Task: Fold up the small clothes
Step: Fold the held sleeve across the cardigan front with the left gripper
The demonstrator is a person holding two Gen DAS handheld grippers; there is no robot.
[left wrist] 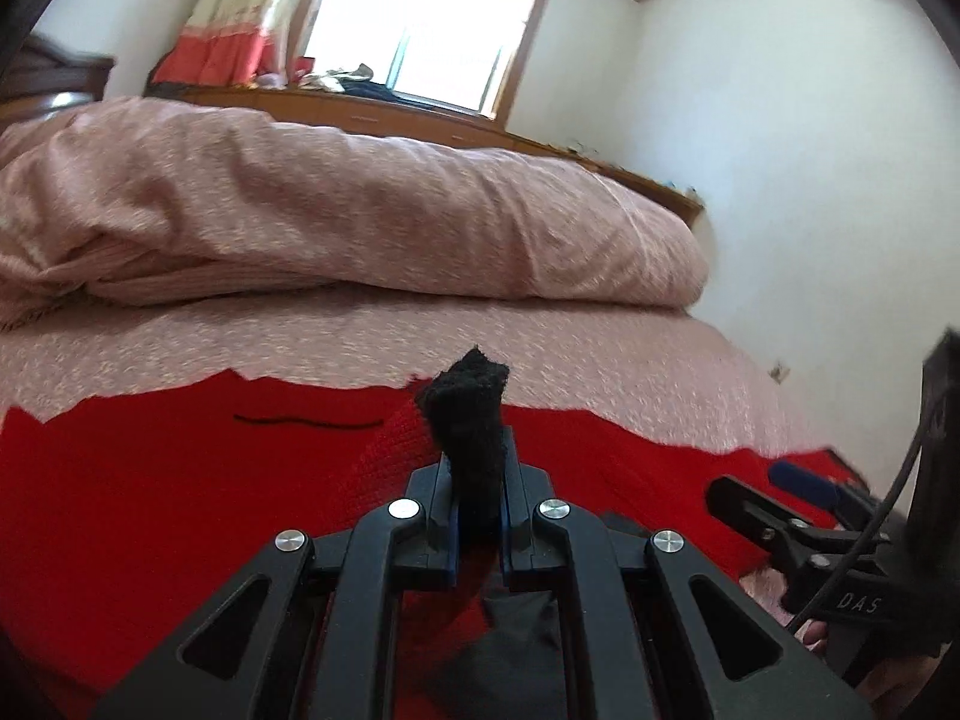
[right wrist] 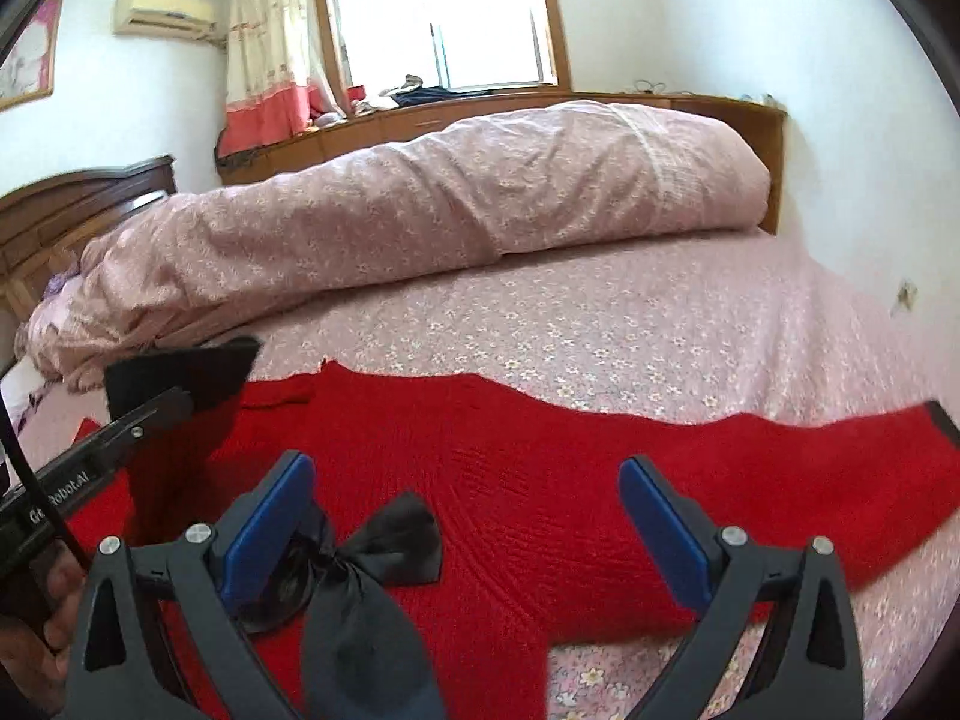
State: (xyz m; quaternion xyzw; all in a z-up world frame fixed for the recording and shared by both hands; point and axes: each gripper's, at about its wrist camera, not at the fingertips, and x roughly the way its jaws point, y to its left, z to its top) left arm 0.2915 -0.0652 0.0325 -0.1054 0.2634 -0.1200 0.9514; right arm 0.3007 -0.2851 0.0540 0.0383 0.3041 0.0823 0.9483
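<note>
A small red knit sweater (right wrist: 480, 468) lies spread on the pink floral bed; it also shows in the left wrist view (left wrist: 180, 480). It has a black ribbon bow (right wrist: 384, 546) at the front and black cuffs. My left gripper (left wrist: 477, 480) is shut on one black cuff (left wrist: 468, 414) and holds that sleeve lifted over the sweater; the raised cuff (right wrist: 192, 372) shows at the left of the right wrist view. My right gripper (right wrist: 468, 510) is open and empty, low over the sweater's body by the bow. The other sleeve ends in a black cuff (right wrist: 942, 417) at the right.
A rolled pink floral duvet (right wrist: 450, 192) lies across the bed behind the sweater. A wooden headboard (right wrist: 72, 204) is at the left, a wooden cabinet (right wrist: 480, 108) under the window. The bedsheet (right wrist: 660, 336) stretches between sweater and duvet. White wall at the right.
</note>
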